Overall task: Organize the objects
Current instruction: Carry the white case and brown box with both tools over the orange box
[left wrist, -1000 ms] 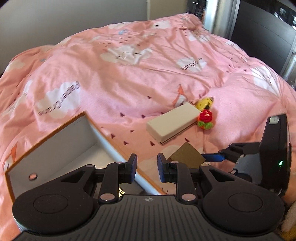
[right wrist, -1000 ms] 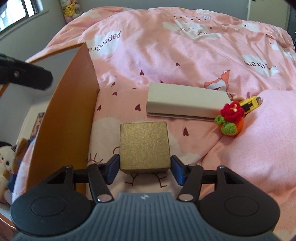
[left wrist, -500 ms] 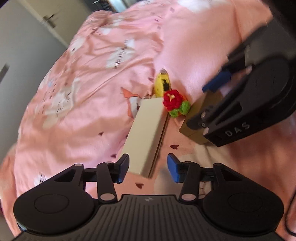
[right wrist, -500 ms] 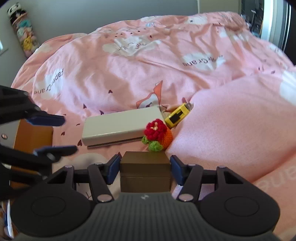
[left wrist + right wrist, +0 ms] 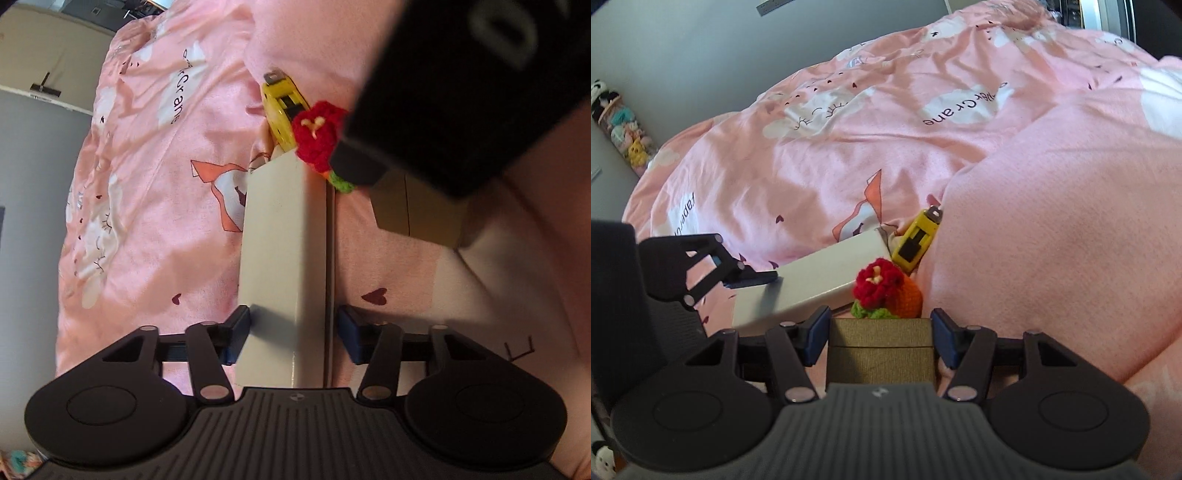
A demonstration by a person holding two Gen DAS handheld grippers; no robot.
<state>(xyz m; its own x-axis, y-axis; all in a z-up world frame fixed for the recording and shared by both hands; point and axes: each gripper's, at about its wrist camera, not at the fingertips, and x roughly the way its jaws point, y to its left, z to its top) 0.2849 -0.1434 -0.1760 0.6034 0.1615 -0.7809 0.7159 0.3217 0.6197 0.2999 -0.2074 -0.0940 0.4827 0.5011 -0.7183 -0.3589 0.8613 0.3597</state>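
Left tool (image 5: 291, 334) now astride long cream box (image 5: 284, 236), open; right tool (image 5: 879, 336) open around textured gold cube (image 5: 881, 349).

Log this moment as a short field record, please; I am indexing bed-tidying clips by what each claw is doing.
surface: pink printed duvet
left claw: open, straddling the long cream rectangular box, small gaps each side
right claw: fingers flanking the small gold-brown cardboard box, contact unclear
beside boxes: red, green and orange crocheted flower; yellow utility knife
knife: lying against the pink blanket fold
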